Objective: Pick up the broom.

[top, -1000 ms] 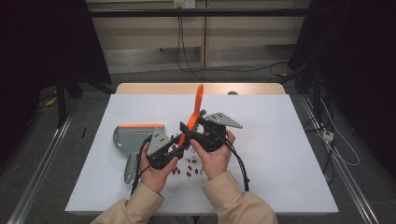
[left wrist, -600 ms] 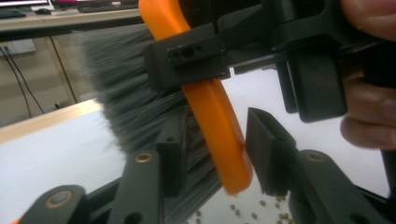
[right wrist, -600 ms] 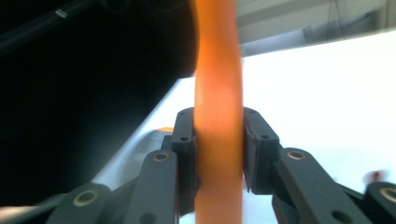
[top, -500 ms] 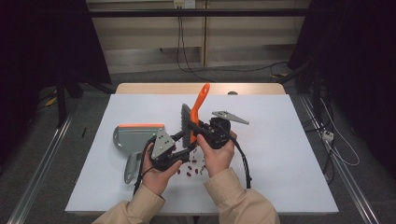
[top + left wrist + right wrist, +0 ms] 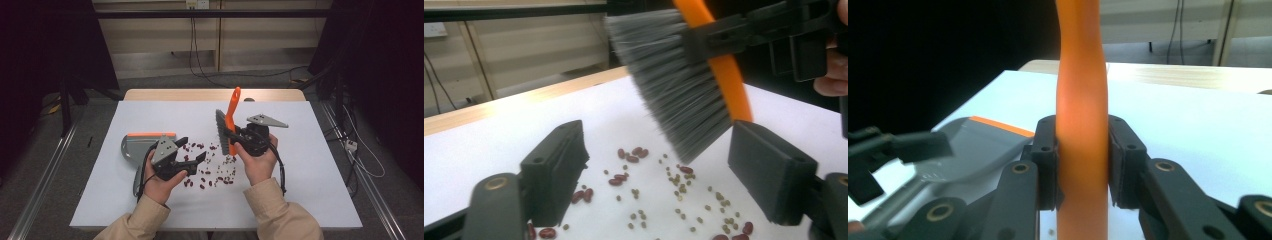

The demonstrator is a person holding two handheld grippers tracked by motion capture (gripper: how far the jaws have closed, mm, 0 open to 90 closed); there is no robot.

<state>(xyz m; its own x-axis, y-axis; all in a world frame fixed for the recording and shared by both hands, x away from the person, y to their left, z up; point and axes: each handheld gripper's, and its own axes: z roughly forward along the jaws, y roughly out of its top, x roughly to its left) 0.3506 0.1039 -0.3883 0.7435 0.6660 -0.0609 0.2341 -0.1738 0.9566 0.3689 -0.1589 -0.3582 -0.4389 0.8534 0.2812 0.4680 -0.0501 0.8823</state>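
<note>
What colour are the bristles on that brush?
Grey bristles on an orange-handled brush; the left gripper view shows them best.

Right gripper (image 5: 236, 136) clamps orange-handled grey-bristled brush (image 5: 227, 125) upright above scattered red beans (image 5: 212, 170); left gripper (image 5: 192, 152) spread beside grey dustpan (image 5: 134, 147).

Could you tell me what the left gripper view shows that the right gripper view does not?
Left gripper view alone: the grey bristles of the orange-handled brush and the scattered red and small green beans on the white table, between an open left claw. Right gripper view alone: the grey dustpan with an orange edge and the right claw shut on the handle. Both show the orange handle.
</note>
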